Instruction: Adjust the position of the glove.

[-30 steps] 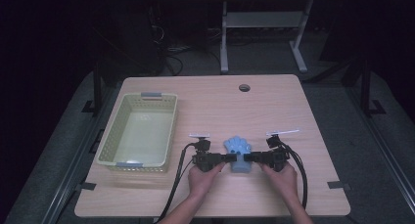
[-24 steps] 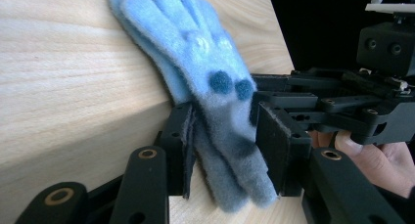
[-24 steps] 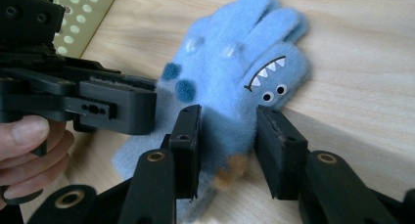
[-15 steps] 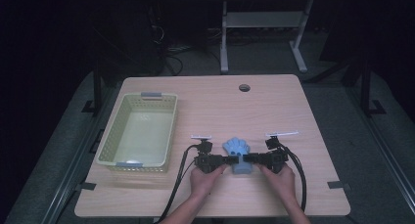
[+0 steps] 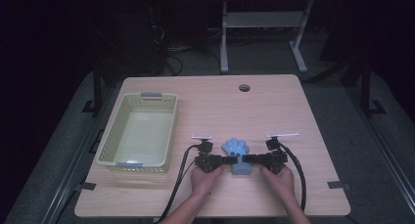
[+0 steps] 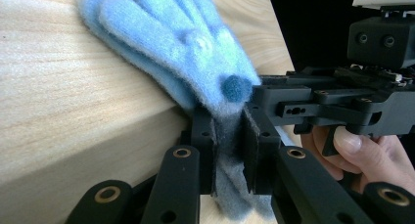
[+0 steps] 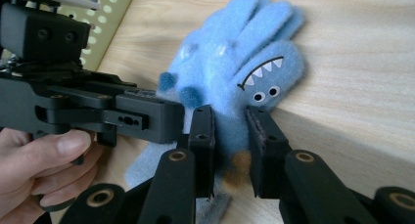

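Note:
A fuzzy blue glove (image 5: 236, 148) with a toothy monster face (image 7: 264, 79) lies on the wooden table (image 5: 274, 111) near the front edge, fingers pointing away from the person. My left gripper (image 5: 224, 160) comes at its cuff from the left and my right gripper (image 5: 248, 160) from the right, facing each other. Both pairs of jaws have just been closing. In the left gripper view the left gripper (image 6: 229, 153) pinches glove fabric (image 6: 195, 43) between its pads. In the right gripper view the right gripper (image 7: 230, 150) squeezes the glove's lower part.
A pale green perforated basket (image 5: 132, 163) stands at the left of the table, with nothing in it; its wall (image 7: 105, 9) shows behind the left gripper. A round cable hole (image 5: 244, 87) sits at the far edge. Cables trail from both grippers toward the front edge.
Hands, grippers and glove stay in the same place; no shift is visible in the high view.

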A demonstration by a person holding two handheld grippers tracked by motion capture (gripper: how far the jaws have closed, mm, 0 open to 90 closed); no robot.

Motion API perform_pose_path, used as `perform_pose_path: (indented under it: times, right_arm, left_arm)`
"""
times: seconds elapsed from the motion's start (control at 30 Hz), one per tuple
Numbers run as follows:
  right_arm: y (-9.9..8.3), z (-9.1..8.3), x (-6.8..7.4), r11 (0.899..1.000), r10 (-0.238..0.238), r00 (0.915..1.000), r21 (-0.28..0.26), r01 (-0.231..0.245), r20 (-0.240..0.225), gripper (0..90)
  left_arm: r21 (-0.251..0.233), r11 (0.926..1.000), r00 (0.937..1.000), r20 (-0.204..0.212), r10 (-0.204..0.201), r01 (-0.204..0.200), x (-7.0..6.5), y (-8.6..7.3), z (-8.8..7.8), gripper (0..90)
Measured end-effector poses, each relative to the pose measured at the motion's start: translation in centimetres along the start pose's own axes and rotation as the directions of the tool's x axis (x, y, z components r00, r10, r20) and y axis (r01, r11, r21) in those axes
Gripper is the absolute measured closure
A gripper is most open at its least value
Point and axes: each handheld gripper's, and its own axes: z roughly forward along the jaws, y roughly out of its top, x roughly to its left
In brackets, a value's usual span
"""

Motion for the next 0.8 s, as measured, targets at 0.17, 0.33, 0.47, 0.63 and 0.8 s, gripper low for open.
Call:
perform_pose_path:
  times: [0.17, 0.33, 0.47, 0.63, 0.8]
  right_arm:
    - [0.1, -0.2, 0.4, 1.000, 0.000, 0.9998, -0.014, 0.000, -0.021, 78.2]
    - [0.1, -0.2, 0.7, 1.000, 0.004, 0.9995, -0.028, -0.005, -0.033, 79.3]
    - [0.5, -0.2, 1.5, 0.999, -0.007, 0.9990, -0.044, 0.005, -0.045, 79.7]
    - [0.8, -0.5, 2.2, 0.997, -0.003, 0.9972, -0.078, -0.003, -0.075, 80.0]
    - [1.2, -0.9, 3.0, 0.994, -0.010, 0.9949, -0.114, -0.002, -0.100, 80.0]
  left_arm:
    - [-0.006, 1.0000, 1.0000, 0.007, 0.005, -0.005, 0.0, 0.2, -0.3, 78.6]
    - [-0.007, 0.9999, 0.9999, 0.010, 0.013, -0.013, -0.1, 0.4, -0.7, 79.1]
    - [-0.017, 0.9995, 0.9996, 0.015, 0.026, -0.025, -0.4, 0.8, -1.5, 79.5]
    - [-0.023, 0.9977, 0.9975, 0.029, 0.064, -0.064, -1.3, 1.8, -2.7, 79.5]
    - [-0.027, 0.9957, 0.9953, 0.037, 0.089, -0.088, -2.0, 2.5, -3.6, 79.6]
